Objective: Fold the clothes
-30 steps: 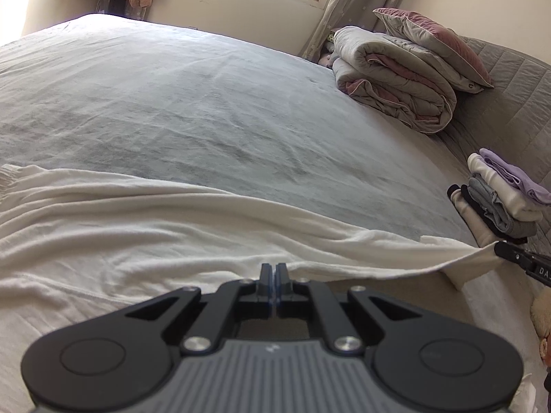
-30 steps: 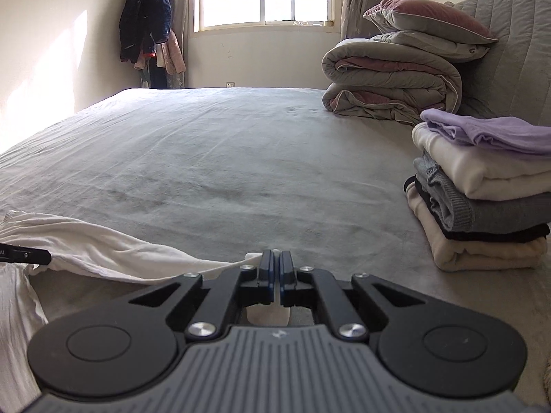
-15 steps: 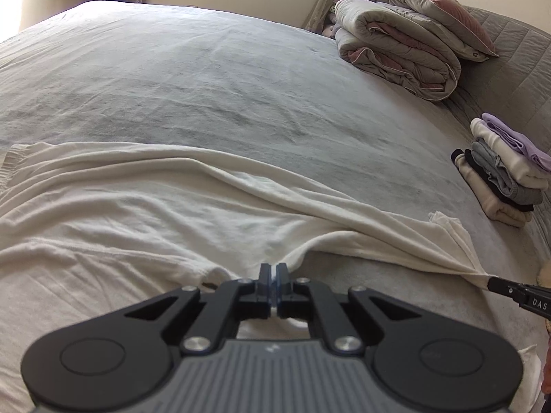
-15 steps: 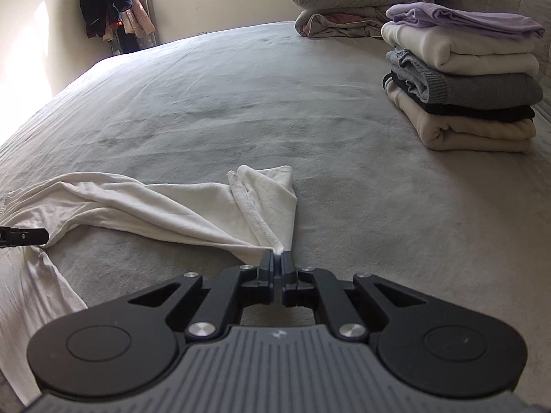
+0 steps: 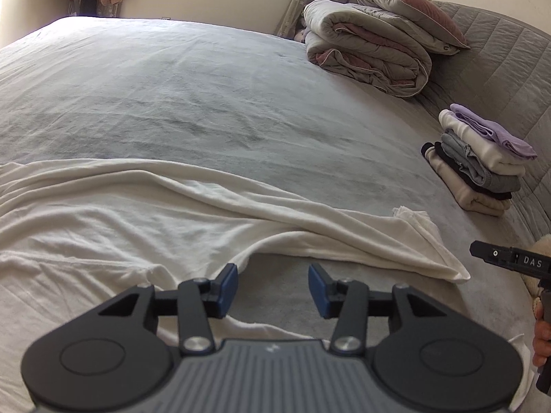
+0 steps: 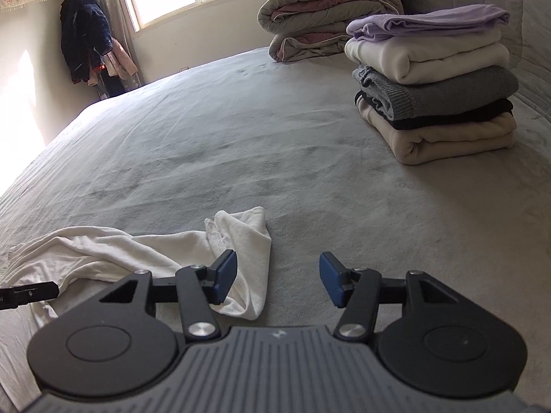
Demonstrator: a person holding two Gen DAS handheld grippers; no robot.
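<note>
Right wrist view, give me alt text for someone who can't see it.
The open right gripper hovers over a grey bed, with a crumpled white garment lying by its left finger. A stack of folded clothes sits to the right.

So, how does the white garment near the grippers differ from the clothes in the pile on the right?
The white garment lies spread out and wrinkled, unfolded; the pile holds neatly folded pieces. The garment is one single layer on the bed; the pile is several pieces stacked, in lilac, white, grey, black and beige. Both rest on the same grey bed.
</note>
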